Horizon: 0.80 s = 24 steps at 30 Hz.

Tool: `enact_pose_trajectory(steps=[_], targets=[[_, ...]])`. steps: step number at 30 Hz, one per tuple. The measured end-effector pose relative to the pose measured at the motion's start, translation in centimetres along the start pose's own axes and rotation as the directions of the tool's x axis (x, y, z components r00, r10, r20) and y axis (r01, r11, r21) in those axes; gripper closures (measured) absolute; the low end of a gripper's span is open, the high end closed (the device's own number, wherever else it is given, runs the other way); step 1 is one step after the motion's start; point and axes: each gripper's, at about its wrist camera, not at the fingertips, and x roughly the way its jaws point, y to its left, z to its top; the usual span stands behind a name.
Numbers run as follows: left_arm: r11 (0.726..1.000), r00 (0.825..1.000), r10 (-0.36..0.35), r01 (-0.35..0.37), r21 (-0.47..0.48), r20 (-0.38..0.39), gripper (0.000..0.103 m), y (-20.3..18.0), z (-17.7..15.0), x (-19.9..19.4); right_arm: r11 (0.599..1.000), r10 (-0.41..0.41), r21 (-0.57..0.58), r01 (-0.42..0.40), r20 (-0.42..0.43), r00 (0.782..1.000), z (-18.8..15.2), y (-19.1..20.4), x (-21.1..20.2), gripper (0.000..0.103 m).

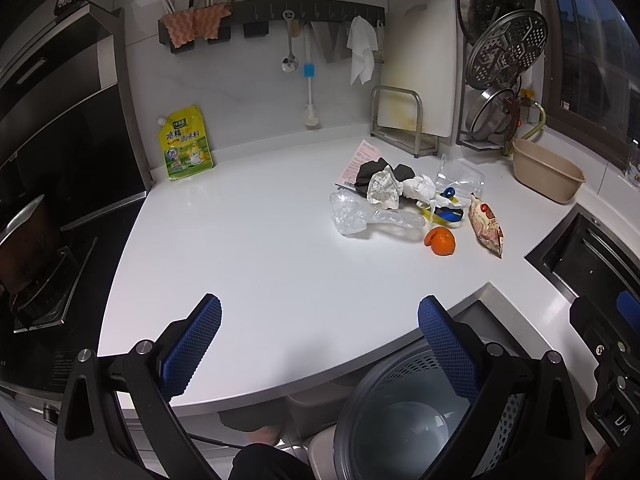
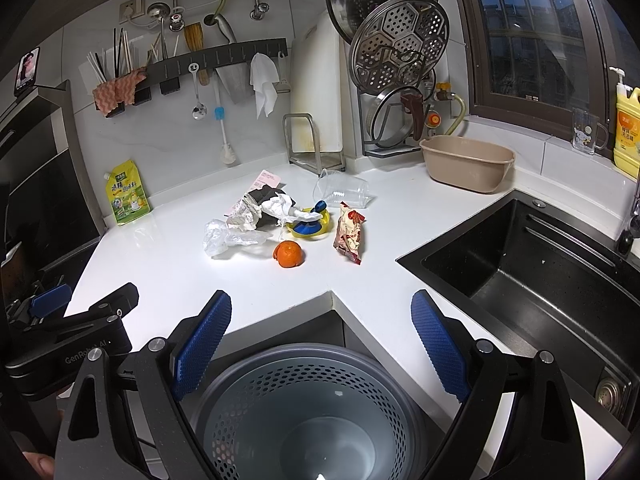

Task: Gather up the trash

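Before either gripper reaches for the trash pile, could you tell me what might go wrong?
1. The orange is round and may roll from a pinch.
2. The clear cup lies on its side and could crush or skid away.
3. The bin sits below the counter edge, so a light wrapper dropped early might miss it.

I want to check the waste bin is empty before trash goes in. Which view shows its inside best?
The right wrist view: the waste bin sits centred below the counter, with its perforated wall and bare bottom visible. The left wrist view catches it at the lower right, partly hidden behind a finger of the left hand-held gripper.
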Motion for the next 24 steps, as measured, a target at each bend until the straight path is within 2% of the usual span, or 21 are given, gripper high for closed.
enact_pose_trajectory(steps=[24], targets=[[1.000,1.000,-0.003,0.003,-0.001,-0.001,0.006,0.08,-0.19,0.11,1.000,0.000,0.001,0.000,-0.002,1.000,-0.20,0.08,0.17,0.016]])
